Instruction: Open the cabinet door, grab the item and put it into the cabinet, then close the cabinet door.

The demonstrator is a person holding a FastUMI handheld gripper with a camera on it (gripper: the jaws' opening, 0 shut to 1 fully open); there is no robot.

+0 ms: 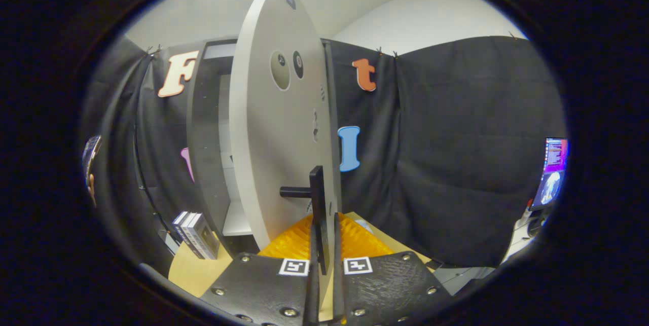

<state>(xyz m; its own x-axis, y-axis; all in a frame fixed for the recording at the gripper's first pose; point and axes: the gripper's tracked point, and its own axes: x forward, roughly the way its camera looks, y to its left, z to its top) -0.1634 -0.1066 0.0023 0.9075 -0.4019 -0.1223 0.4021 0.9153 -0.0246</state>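
The tongs (324, 260) are closed on the black handle (317, 204) of the cabinet door (279, 128) — door swung open. Left of the door, the boxed item (196, 234) stands on the tabletop (195, 270).

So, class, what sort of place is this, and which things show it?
Probably a staged recording booth, not a home: black cloth walls, a lone cabinet whose door handle sits between the gripper fingers, and a monitor.
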